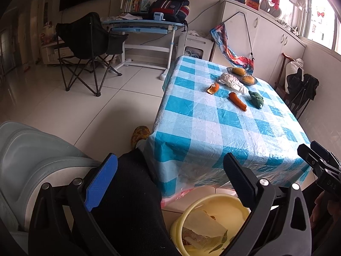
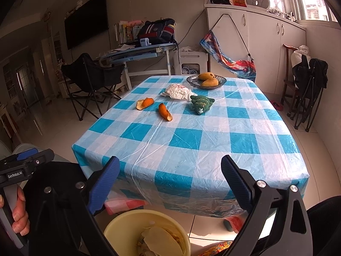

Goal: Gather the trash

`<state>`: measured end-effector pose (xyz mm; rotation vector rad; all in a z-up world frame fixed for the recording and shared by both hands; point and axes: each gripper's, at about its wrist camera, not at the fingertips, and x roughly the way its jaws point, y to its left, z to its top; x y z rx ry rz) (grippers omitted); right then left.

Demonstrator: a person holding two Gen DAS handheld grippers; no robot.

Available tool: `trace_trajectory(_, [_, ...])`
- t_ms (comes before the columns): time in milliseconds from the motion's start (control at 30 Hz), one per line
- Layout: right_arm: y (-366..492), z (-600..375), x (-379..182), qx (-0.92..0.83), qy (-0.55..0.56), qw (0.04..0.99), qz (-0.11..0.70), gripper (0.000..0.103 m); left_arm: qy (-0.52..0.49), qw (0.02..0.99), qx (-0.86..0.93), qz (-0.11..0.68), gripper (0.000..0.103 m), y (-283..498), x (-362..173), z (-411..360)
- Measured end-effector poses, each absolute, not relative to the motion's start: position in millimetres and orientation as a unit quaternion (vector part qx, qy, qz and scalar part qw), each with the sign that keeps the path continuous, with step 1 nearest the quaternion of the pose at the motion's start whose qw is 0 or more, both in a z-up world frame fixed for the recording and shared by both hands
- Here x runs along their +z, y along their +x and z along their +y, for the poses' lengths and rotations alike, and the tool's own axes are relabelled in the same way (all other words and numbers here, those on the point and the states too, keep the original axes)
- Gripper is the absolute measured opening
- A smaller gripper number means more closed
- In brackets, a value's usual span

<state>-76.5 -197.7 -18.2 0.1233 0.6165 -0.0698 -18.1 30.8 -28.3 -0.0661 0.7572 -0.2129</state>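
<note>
Two orange peels [image 2: 145, 103] [image 2: 165, 111] lie on the blue-checked table [image 2: 191, 140], with a crumpled white tissue [image 2: 177, 92] behind them. They also show in the left wrist view: peel [image 1: 213, 88], peel [image 1: 237, 101], tissue [image 1: 231, 81]. A yellow bin [image 2: 119, 230] with scraps stands on the floor below the table's near edge; it also shows in the left wrist view [image 1: 191, 211]. My left gripper [image 1: 170, 175] and right gripper [image 2: 170, 177] are open and empty, held above the bin, short of the table.
A green knitted toy [image 2: 201, 104] and a glass dish [image 2: 191, 81] with mangoes [image 2: 210, 82] sit on the table. A black folding chair [image 2: 91, 79] and a blue desk [image 2: 138, 51] stand behind. White cabinets [image 2: 266, 42] line the right wall.
</note>
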Motion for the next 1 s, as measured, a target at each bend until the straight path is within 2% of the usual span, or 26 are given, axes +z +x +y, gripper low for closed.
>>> trace_trajectory(1000, [-73.5,-191.8,-23.3,-0.023,0.047,0.947,0.316,0.092,-0.041,0.921,-0.101,0.374,0.096,-15.8,-32.1,32.4])
